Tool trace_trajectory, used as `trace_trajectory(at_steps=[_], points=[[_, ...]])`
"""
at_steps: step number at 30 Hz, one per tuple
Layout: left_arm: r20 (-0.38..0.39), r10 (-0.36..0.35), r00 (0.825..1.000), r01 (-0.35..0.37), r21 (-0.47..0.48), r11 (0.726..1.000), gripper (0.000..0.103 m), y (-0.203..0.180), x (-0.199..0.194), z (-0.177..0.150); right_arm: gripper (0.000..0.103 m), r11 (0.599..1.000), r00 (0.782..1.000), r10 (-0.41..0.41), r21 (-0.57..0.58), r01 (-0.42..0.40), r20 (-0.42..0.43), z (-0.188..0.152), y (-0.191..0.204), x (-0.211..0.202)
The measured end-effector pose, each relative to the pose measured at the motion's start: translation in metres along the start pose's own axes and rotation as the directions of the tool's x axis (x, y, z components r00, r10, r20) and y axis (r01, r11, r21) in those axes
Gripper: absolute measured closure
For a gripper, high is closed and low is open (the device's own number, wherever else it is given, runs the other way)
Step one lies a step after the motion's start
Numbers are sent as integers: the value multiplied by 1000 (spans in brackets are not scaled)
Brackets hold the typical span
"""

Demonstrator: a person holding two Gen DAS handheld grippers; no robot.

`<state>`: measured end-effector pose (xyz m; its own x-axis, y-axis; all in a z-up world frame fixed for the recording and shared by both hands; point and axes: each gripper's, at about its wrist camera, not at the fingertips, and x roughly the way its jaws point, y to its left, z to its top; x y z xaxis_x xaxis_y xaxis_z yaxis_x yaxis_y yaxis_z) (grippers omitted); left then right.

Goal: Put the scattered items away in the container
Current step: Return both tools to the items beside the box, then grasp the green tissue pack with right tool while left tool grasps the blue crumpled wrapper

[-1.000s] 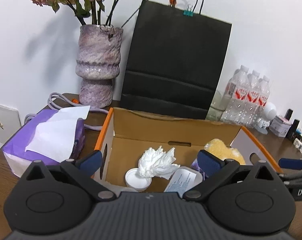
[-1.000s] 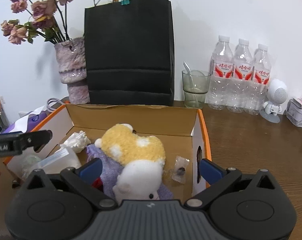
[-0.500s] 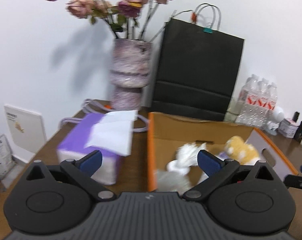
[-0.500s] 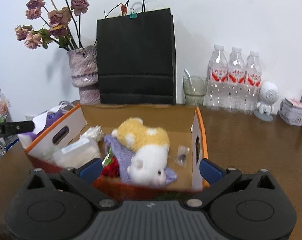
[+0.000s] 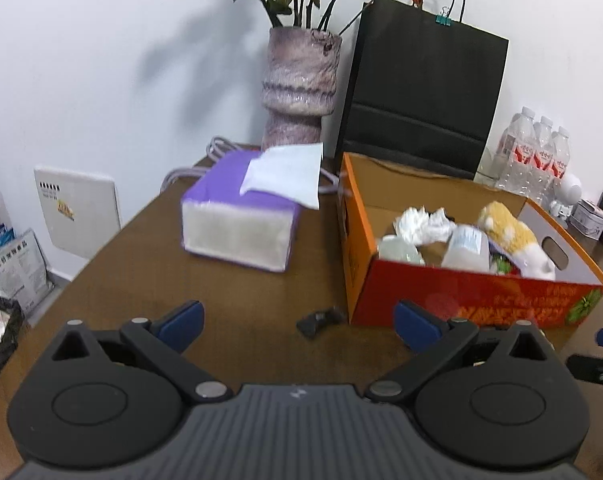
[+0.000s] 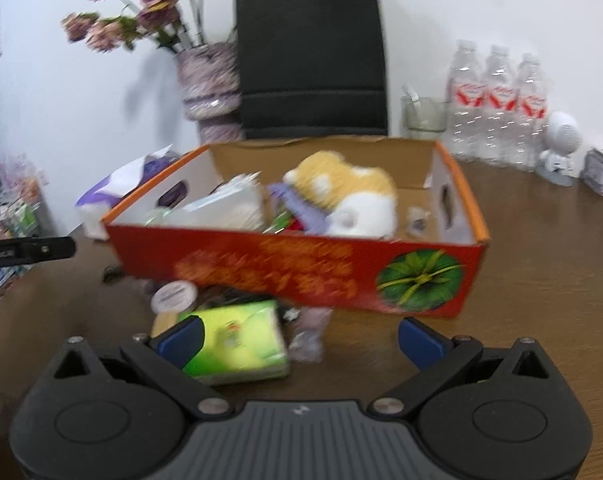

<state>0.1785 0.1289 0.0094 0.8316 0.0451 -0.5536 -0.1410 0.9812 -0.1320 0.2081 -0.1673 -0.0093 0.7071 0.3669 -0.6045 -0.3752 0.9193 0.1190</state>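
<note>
The left gripper (image 5: pixel 297 322) hangs above the table (image 5: pixel 229 292) with its jaws spread wide and nothing between them; a small dark clip (image 5: pixel 320 321) lies on the wood just ahead, near the corner of the box (image 5: pixel 473 300). The right gripper (image 6: pixel 299 338) is likewise spread and empty, low over the table in front of the box (image 6: pixel 301 272). The box, red on its front with orange rims, holds a plush toy (image 6: pixel 349 196), a purple cloth (image 6: pixel 301 206), crumpled tissue (image 5: pixel 417 220) and a clear plastic tub (image 5: pixel 467 246). Outside it, close against its front wall, lie a green packet (image 6: pixel 237 344), a round lid (image 6: pixel 174 296) and a small pale wrapper (image 6: pixel 311 334), blurred; the packet sits just ahead of the right gripper's left finger. A purple tissue box (image 5: pixel 241 216) stands left of the box, with a vase (image 5: pixel 299 88) and a black bag (image 5: pixel 421 92) behind, and water bottles (image 6: pixel 497 104) to the right.
</note>
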Motion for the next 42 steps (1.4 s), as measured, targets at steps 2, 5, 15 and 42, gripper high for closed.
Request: trace_trajectory(at_steps=[2,5,15,42], points=[[-5,0,1000,0,-6,1000,0,2,-3,-5,0,999,1000,23,-25,-24,-10,-3,10,4],[-9,0,1000,0,-11,1000,0,4,-10,-10,0,997,999,46,-61,-47,-28,-4,23,14],[-18,6,1000,-7,-66,998,0,11,-29,-24,26,991,996,53,-116,-60,-68,-8,36,35],[-127,-126,984,146,169,975,0,-148,-14,-81,41,998,996,-63,19,62,62,-52,-54,-62]])
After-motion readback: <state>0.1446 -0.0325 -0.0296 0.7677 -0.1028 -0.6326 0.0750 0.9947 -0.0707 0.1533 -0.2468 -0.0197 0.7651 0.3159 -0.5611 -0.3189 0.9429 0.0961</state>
